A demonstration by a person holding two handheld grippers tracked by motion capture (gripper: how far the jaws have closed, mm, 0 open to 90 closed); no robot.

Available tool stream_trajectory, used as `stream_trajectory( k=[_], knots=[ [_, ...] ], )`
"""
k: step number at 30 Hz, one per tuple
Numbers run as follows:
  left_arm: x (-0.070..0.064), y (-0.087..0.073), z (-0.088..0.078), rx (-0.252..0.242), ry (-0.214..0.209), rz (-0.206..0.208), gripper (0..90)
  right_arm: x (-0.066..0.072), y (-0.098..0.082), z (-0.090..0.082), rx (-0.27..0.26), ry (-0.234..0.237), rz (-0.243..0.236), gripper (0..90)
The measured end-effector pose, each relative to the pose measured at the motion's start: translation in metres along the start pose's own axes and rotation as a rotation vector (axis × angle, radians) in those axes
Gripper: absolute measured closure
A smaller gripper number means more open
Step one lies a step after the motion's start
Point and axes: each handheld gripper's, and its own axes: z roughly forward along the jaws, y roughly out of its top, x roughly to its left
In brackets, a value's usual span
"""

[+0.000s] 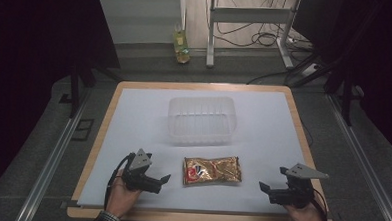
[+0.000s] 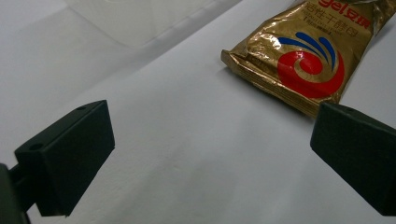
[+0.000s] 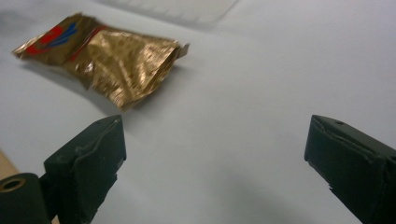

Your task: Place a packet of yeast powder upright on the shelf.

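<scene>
Between the two grippers, seen from above, a gold packet [image 1: 212, 171] lies flat on the white table [image 1: 133, 118], long axis running from one gripper to the other. The left gripper [image 1: 165, 180] sits nearer it than the right gripper [image 1: 262, 187]; a clear tub [image 1: 200, 119] stands beyond.

Left gripper view: jaws wide apart, empty; the packet [image 2: 308, 51] lies ahead and to the right.

Right gripper view: jaws apart, empty; the packet [image 3: 105, 58] lies ahead and to the left, farther off.
</scene>
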Motion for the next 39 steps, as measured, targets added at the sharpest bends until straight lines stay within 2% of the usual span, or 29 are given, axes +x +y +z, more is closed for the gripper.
stream_trajectory(
  k=[3,8,20,27,29,33,39],
  knots=[
    [-0.0032,0.0003,0.0007,-0.015,-0.019,0.018,0.0,-0.0004,-0.002,0.005,0.032,0.039,0.008,5.2],
    [-0.0079,0.0027,0.0006,-0.01,-0.022,0.043,0.0,0.0024,-0.0019,0.0066,0.041,0.028,-0.015,3.2],
    [-0.0062,0.0035,-0.0011,-0.012,0.0,0.024,0.0,0.0032,-0.0044,0.0112,0.05,0.015,-0.05,0.0],
    [-0.006,0.0037,0.0,0.018,0.001,0.035,0.4,0.0054,-0.0042,0.0103,0.042,0.009,-0.066,0.2],
    [-0.0054,0.0042,-0.0015,0.004,-0.016,0.028,0.6,0.0058,-0.0042,0.01,0.038,0.005,-0.071,0.2],
    [-0.0057,0.0055,-0.0031,-0.005,-0.016,0.029,2.1,0.0057,-0.0038,0.009,0.029,-0.002,-0.074,0.2],
    [-0.0094,0.0078,-0.0046,-0.014,-0.018,0.057,8.5,0.0063,-0.0047,0.0112,0.049,-0.007,-0.072,0.2]
  ],
)
